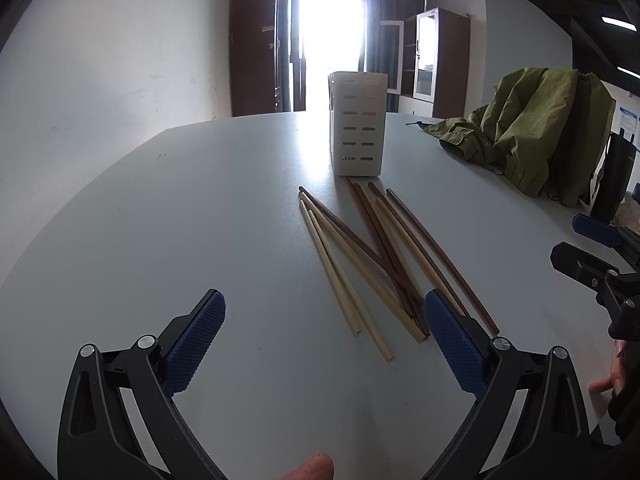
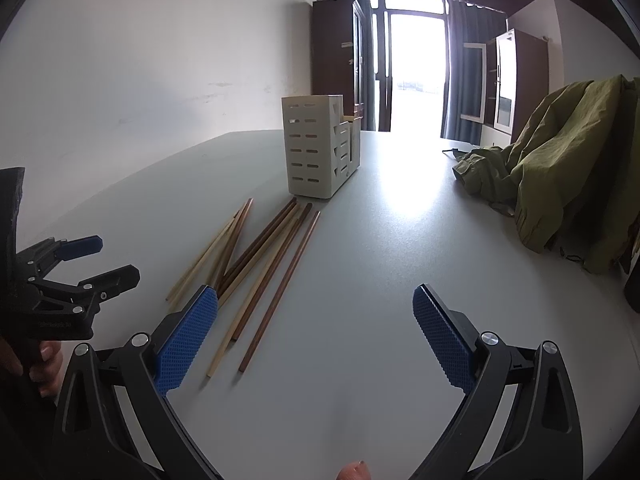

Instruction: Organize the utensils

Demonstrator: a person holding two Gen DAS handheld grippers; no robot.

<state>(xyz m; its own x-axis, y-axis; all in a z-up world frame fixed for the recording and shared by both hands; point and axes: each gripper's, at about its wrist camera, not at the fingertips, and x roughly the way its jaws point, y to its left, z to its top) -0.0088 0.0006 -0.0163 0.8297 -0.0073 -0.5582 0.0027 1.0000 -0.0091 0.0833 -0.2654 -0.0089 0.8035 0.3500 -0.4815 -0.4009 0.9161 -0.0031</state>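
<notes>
Both grippers hang above the table (image 1: 168, 208) with nothing in them. Left gripper (image 1: 325, 338) has its blue pads spread wide; right gripper (image 2: 316, 330) is spread just as wide. Chopsticks (image 1: 372, 256) lie loose in a crossed heap, ahead and to the right of the left gripper, ahead and to the left of the right one. Their near ends reach the left gripper's right pad and the right gripper's left pad. Beyond the far ends of the heap stands the holder (image 2: 316, 148), upright, white and slotted, with compartments open at the top. A green jacket (image 2: 568, 164) lies well off to the right, out of the way.

No stick seems to be in the holder yet, so the job is likely at its start: pick one.

To do it well, choose an outer stick, not one pinned under others. The dark one on the right edge of the heap lies by itself and suits the right gripper. Turn the jaws so they close across the stick, not along it. Grip near the middle, so it does not tip. Lift straight up before swinging toward the holder, or the neighbours may scatter.
</notes>
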